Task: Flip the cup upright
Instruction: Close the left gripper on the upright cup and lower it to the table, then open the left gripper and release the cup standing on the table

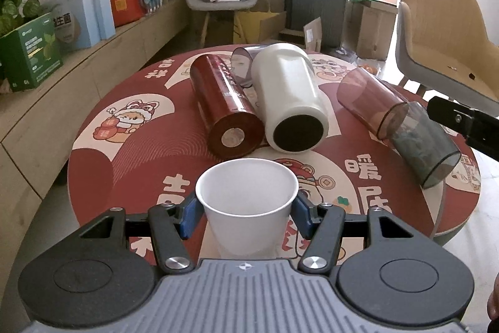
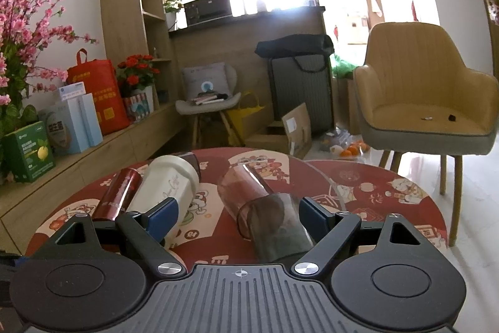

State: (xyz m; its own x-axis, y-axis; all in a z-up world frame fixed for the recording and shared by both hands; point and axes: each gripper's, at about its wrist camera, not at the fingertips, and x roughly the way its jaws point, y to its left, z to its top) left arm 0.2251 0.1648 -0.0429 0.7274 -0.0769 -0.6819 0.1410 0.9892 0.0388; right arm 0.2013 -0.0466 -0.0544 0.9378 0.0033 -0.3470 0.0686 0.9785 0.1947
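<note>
A white paper cup (image 1: 246, 202) stands upright, mouth up, between the blue pads of my left gripper (image 1: 246, 216), which is shut on it at the near edge of the round red table (image 1: 124, 152). Behind it lie a dark red tumbler (image 1: 224, 105), a white tumbler (image 1: 290, 102), a small clear cup (image 1: 243, 64), a brownish clear cup (image 1: 371, 102) and a grey clear cup (image 1: 427, 145). My right gripper (image 2: 238, 217) is open, its fingers either side of the grey clear cup (image 2: 277, 227), which lies on its side. Contact is unclear.
The right gripper's black finger (image 1: 461, 120) enters the left wrist view at the right. A tan armchair (image 2: 427, 102) stands right of the table. A wooden bench with boxes and bags (image 1: 78, 14) runs along the left. A grey chair (image 2: 207, 102) and suitcase (image 2: 299, 95) stand behind.
</note>
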